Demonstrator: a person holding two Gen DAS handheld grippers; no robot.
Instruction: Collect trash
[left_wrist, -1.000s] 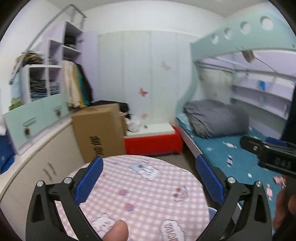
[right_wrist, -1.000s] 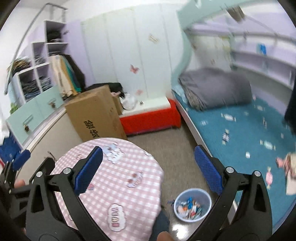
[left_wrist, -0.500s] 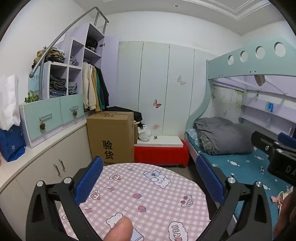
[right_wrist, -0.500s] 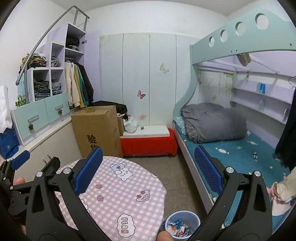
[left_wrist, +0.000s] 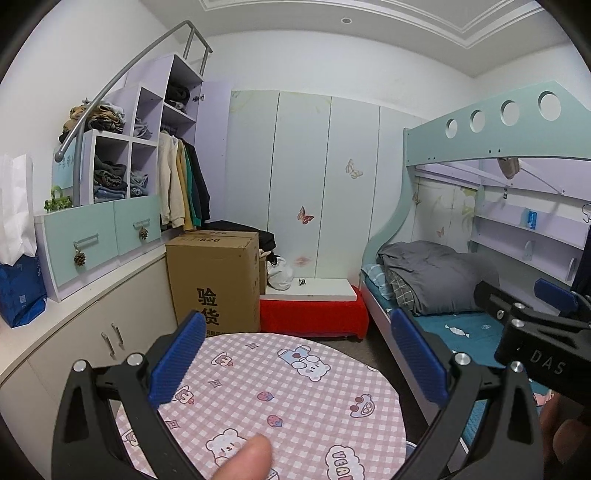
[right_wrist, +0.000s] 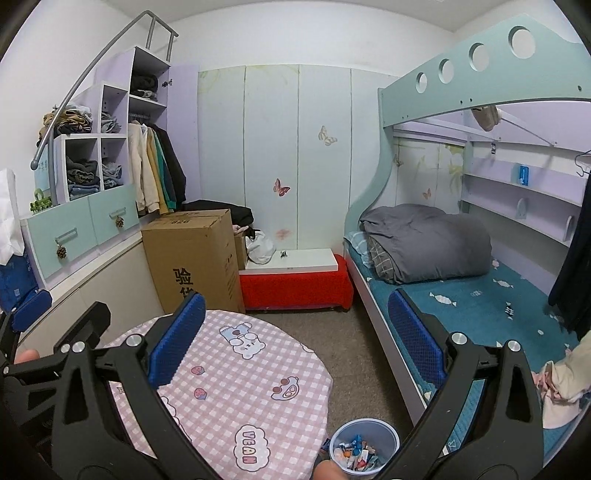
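A small blue-rimmed waste bin (right_wrist: 364, 448) holding several colourful wrappers stands on the floor by the round table (right_wrist: 236, 391), low in the right wrist view. No loose trash shows on the pink checked tablecloth (left_wrist: 280, 398). My left gripper (left_wrist: 297, 360) is open above the table with nothing between its blue pads. My right gripper (right_wrist: 295, 334) is open too, held high over the table's right edge and the floor. Each gripper appears at the side of the other's view.
A tall cardboard box (left_wrist: 214, 280) and a red low bench (left_wrist: 314, 314) stand beyond the table. White cabinets (left_wrist: 92, 332) run along the left. A bunk bed (right_wrist: 461, 295) with a grey duvet fills the right. Grey carpet (right_wrist: 347, 354) lies between table and bed.
Both cameras have tilted upward over the second, so more wall and ceiling show and the table sits lower in view. Both grippers stay open and empty.
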